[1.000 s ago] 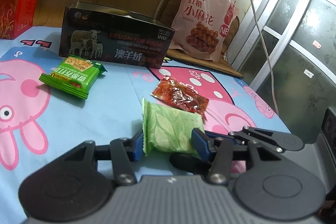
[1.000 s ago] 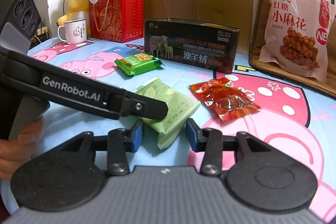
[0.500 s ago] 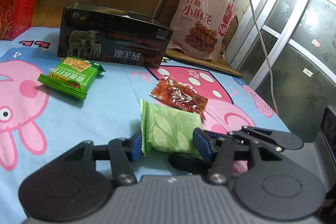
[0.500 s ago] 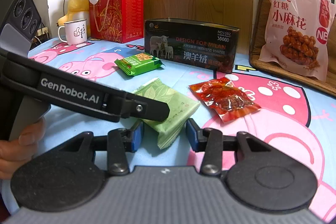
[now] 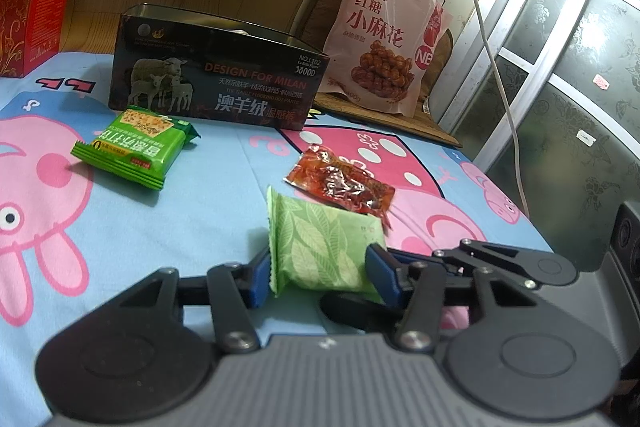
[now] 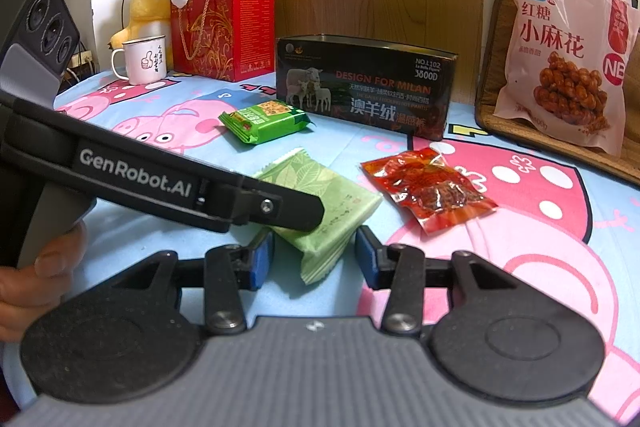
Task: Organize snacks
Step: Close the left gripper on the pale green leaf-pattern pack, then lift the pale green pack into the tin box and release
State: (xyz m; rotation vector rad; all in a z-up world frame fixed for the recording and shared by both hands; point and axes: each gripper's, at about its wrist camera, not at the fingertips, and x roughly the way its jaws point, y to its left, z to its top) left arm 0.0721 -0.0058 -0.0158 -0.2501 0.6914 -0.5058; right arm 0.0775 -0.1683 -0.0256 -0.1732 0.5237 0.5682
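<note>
Left gripper (image 5: 320, 273): its blue pads pinch the pale green leaf-print packet (image 5: 326, 251) from both sides.
Right gripper (image 6: 315, 255): jaws spread, one either side of the same packet's end, neither pad touching it.
Packet: flat on the sheet, in front of the black tin (image 6: 366, 85).
Red packet (image 6: 430, 187): just beside the leaf packet, also in front of the tin.
Bright green packet (image 6: 264, 121): close to the tin's front left corner.
Surface: blue cartoon-pig sheet (image 6: 540, 227).
Room: wood panel wall behind; one pink snack bag (image 6: 568, 63), one red box (image 6: 224, 23), one mug (image 6: 142, 61), two plush toys.
Count: three small packets, one tin.
</note>
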